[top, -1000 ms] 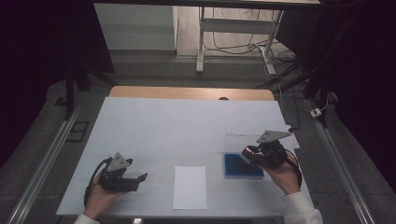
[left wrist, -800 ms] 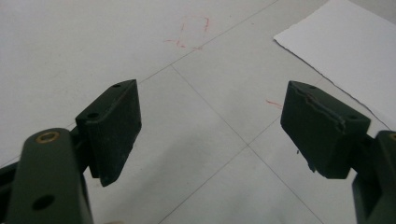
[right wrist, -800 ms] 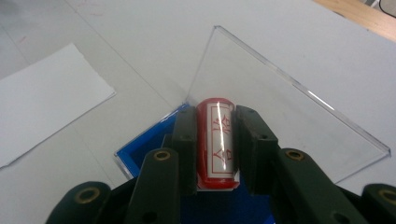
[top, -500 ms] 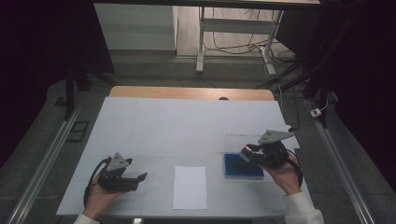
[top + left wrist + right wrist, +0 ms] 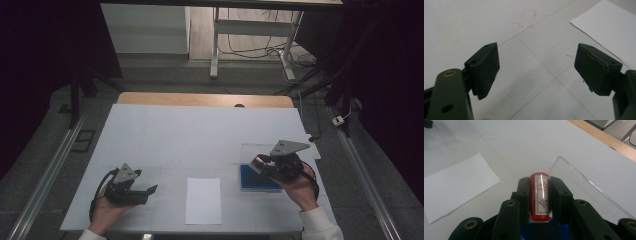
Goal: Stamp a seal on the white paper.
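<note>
High view, white table (image 5: 200,135), left claw (image 5: 150,190) apart, right claw (image 5: 261,162) clamped on red stamp (image 5: 540,195)

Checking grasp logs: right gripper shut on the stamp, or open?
Shut on it. In the right gripper view both jaws of the right gripper press against the sides of the red stamp, no gap showing.

High view: fixed above near edge, faces forward and down, takes in whole table (image 5: 200,130). Left gripper view: low, close over tabletop, faces right toward paper sheet (image 5: 610,27). Right gripper view: low, close, faces left. All three views share paper sheet (image 5: 203,200) (image 5: 454,186).
</note>
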### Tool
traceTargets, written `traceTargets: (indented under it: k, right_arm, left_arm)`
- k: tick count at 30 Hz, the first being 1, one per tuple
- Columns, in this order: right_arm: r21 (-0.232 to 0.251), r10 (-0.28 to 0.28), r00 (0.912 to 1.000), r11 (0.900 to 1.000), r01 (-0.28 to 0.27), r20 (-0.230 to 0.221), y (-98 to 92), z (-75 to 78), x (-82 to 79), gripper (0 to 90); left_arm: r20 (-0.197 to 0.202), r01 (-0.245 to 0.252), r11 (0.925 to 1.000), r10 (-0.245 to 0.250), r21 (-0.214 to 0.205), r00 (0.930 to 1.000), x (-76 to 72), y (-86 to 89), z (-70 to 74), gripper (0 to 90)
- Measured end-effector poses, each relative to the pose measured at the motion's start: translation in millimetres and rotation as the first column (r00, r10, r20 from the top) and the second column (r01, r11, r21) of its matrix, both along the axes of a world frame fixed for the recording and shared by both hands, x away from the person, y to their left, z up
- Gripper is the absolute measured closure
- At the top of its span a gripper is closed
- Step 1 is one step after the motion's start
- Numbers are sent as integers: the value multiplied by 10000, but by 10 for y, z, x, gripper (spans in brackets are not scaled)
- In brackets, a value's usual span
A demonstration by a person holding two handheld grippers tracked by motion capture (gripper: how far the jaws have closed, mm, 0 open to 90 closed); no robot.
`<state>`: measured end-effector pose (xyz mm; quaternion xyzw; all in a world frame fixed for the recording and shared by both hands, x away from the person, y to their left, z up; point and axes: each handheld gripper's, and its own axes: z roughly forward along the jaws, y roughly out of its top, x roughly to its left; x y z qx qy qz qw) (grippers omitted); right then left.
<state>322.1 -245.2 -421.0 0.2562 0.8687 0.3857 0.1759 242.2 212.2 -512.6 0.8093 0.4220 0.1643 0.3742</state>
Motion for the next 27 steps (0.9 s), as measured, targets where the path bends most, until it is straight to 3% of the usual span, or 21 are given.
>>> traceTargets:
  k: [27]
  right_arm:
    - [-79, 1139, 9935, 9935, -1139, 3, 361, 40, -170, 703]
  left_arm:
    - [3, 26, 10000, -26, -18, 10000, -6, -3, 10, 208]
